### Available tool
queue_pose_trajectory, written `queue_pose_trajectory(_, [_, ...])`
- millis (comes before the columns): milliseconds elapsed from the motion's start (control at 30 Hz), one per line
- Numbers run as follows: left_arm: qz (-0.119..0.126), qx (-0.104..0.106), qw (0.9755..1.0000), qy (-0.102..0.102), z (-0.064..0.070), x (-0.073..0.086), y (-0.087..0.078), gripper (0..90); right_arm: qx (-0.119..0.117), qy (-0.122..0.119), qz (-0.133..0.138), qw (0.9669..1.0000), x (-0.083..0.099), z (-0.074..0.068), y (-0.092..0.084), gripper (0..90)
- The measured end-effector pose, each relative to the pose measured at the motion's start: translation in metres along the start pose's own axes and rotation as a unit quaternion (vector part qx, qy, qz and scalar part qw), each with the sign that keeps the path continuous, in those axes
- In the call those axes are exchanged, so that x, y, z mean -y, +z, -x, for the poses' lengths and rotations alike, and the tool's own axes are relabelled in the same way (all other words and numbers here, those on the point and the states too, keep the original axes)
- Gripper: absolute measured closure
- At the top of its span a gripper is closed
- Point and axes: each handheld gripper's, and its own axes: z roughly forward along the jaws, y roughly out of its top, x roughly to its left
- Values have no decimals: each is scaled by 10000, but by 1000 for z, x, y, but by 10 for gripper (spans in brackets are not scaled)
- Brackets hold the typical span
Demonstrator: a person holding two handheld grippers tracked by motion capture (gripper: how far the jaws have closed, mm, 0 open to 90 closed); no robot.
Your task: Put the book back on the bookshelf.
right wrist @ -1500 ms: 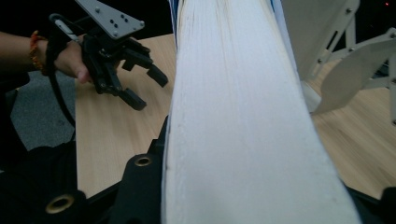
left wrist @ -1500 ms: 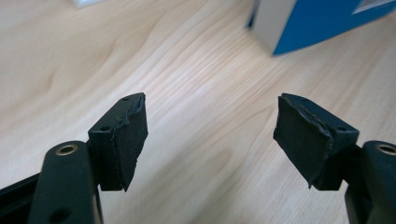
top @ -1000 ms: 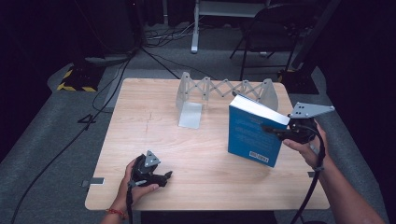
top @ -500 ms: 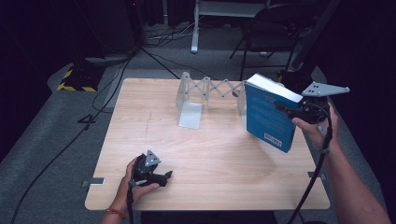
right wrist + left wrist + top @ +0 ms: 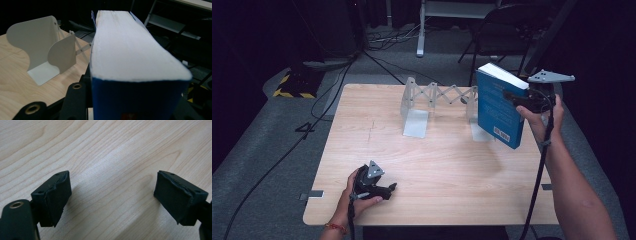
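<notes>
Overhead, the right gripper (image 5: 512, 95) clamped a blue book (image 5: 497, 107) above the expandable bookend rack (image 5: 438, 102); the left gripper (image 5: 388, 189) rested open on the wooden table (image 5: 442, 165).

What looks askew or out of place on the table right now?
The blue book is tilted, held off the table in the right gripper beside the expanding bookend rack, not yet standing in it. The left gripper rests open on the table. Nothing looks damaged.

Grey carpet (image 5: 257, 165), dark room, chair (image 5: 507, 30)
</notes>
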Motion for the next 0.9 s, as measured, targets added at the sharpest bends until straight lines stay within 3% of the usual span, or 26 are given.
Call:
queue_pose_trajectory(333, [-16, 37, 10000, 36, 0, -1, 1, 144, 366, 285, 36, 9989, -3, 0, 37, 614])
queue_pose_trajectory(633, [-6, 23, 10000, 35, 0, -1, 1, 146, 659, 433, 238, 9966, 14, -1, 60, 614])
queue_pose_trajectory(733, [-4, 13, 10000, 44, 0, -1, 1, 151, 705, 575, 369, 9952, 21, 0, 63, 613])
queue_pose_trajectory(900, [-8, 13, 10000, 55, 0, -1, 1, 150, 688, 589, 549, 9944, 31, 2, 60, 612])
